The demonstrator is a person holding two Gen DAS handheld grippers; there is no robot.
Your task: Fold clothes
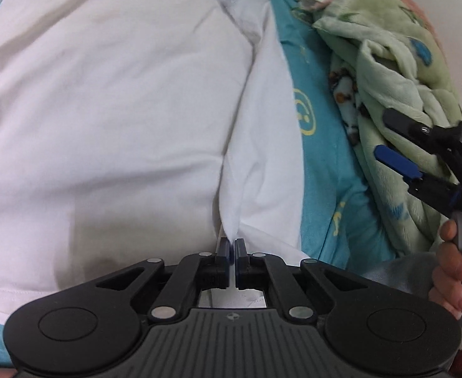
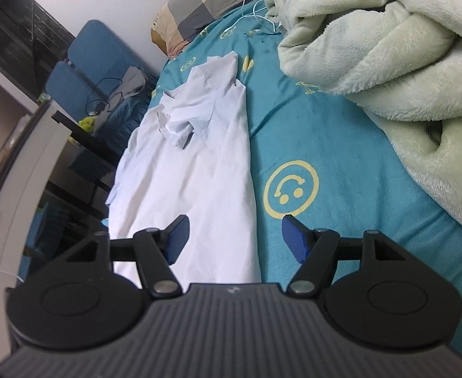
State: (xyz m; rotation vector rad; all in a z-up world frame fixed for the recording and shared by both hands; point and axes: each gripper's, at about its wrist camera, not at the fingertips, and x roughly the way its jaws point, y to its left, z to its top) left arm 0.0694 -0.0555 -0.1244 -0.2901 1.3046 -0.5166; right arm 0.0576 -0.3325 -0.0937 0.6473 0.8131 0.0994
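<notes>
A white short-sleeved shirt (image 1: 105,110) lies spread on the teal bedsheet (image 1: 325,157). My left gripper (image 1: 232,245) is at the shirt's near edge, its jaws almost together with a raised fold of the white cloth running up into them. In the right wrist view the shirt (image 2: 199,157) lies lengthwise with its collar and a rumpled sleeve at the far end. My right gripper (image 2: 235,239) stands open over the shirt's near right edge with nothing between its fingers. The left wrist view shows that same right gripper (image 1: 385,134) at the right, over the blanket, with a hand on its handle.
A rumpled pale green fleece blanket (image 2: 388,63) is heaped along the bed's right side. A checked pillow (image 2: 205,0) and a white cable (image 2: 256,9) lie at the far end. A blue chair (image 2: 89,72) and dark furniture stand past the bed's left edge.
</notes>
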